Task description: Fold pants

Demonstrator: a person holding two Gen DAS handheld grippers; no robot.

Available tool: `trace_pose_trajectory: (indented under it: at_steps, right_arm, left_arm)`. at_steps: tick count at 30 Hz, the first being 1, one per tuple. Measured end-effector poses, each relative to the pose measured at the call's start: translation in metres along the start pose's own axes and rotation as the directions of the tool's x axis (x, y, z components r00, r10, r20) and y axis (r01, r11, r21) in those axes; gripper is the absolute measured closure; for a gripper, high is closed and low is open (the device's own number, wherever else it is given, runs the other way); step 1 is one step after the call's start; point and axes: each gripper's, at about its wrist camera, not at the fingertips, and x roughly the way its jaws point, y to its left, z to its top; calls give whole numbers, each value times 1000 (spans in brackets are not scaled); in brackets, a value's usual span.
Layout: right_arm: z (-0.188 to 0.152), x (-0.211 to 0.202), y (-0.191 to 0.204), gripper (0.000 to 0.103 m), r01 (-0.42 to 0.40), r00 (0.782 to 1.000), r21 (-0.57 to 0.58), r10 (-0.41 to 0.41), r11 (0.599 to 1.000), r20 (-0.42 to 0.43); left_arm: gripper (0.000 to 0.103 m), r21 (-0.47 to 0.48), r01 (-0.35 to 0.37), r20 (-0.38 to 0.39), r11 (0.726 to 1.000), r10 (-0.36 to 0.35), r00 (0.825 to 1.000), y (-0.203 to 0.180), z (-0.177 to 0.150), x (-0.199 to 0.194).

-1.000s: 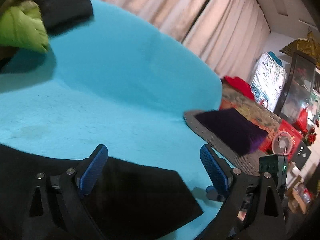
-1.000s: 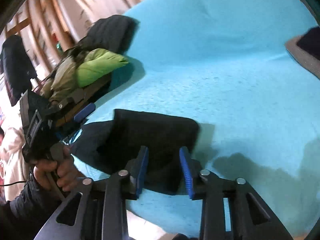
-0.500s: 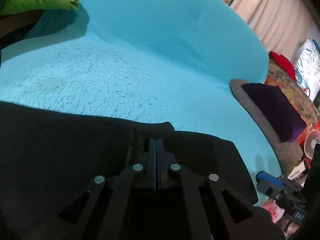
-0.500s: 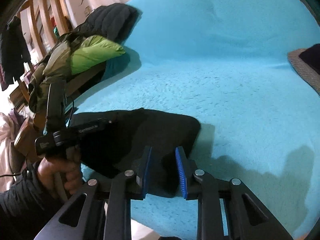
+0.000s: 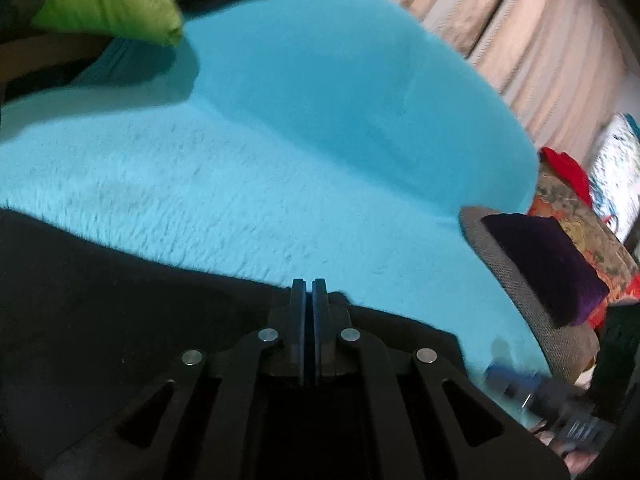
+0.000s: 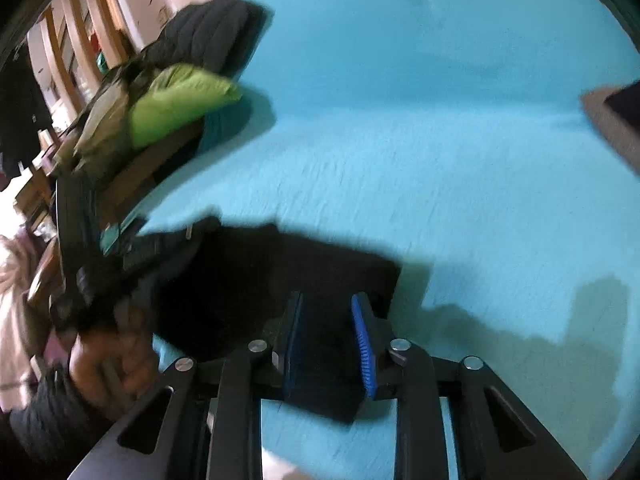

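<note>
place: home, lived-in room | signs: turquoise fleece cover (image 5: 320,152) on soft furniture, pleated curtains (image 5: 532,32), cushions (image 5: 548,268), piled jackets (image 6: 176,96)

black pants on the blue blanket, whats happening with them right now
A person is folding black pants on a turquoise blanket, a handheld gripper in each hand. The left tongs are fully closed at the edge of the dark cloth, seemingly pinching it. The right tongs sit partly open over a corner of the pants, with cloth between the blue pads; whether they press on it is hard to tell through the blur. The person's left hand shows in the right wrist view.
</note>
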Motion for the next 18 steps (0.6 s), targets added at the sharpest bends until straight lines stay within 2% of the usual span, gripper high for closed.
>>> trace_pose_trajectory:
  at_steps: [1,2,4,5,6,10,12,15,18]
  right_arm:
    - [7,6,0,77,4,1000,-2,-4,1000,11]
    - [11,15,-1,77,6,1000,-4,-6,1000,8]
    - [8,52,-6,77,23,996,-3,-23,1000,-91]
    - [3,61,-6,78,28,996,-16,-29,999,-90]
    - [1,60,-3,79,39,998,-34,-41,999,-47]
    - [7,48,2,79,53,996,2,-52,999,-73]
    - [14,31,10,75,50,998,-1,-50,999,-43]
    - [6,13,36,75,18,1000,-78,-19,997,-9]
    - [-22,40,52,72,59,989,-186,-83,981,-120]
  left_arm:
    - [101,-23,-27,-50,999,26,998,6,-2,10]
    - [98,-43,-27,-53,999,25,998,10,-3,13]
    - [97,-39,-33,-58,999,30,998,10,-3,13]
    - [97,-26,-43,-56,999,41,998,8,-3,14]
    - [97,-19,-49,-54,999,48,997,6,-4,14]
    - [97,-27,-44,-53,999,42,998,7,-4,17]
    - [97,-30,-41,-53,999,39,998,9,-4,18]
    - [97,-31,-39,-51,999,38,998,9,-4,14]
    - [96,-25,-40,-50,999,38,998,8,-4,12]
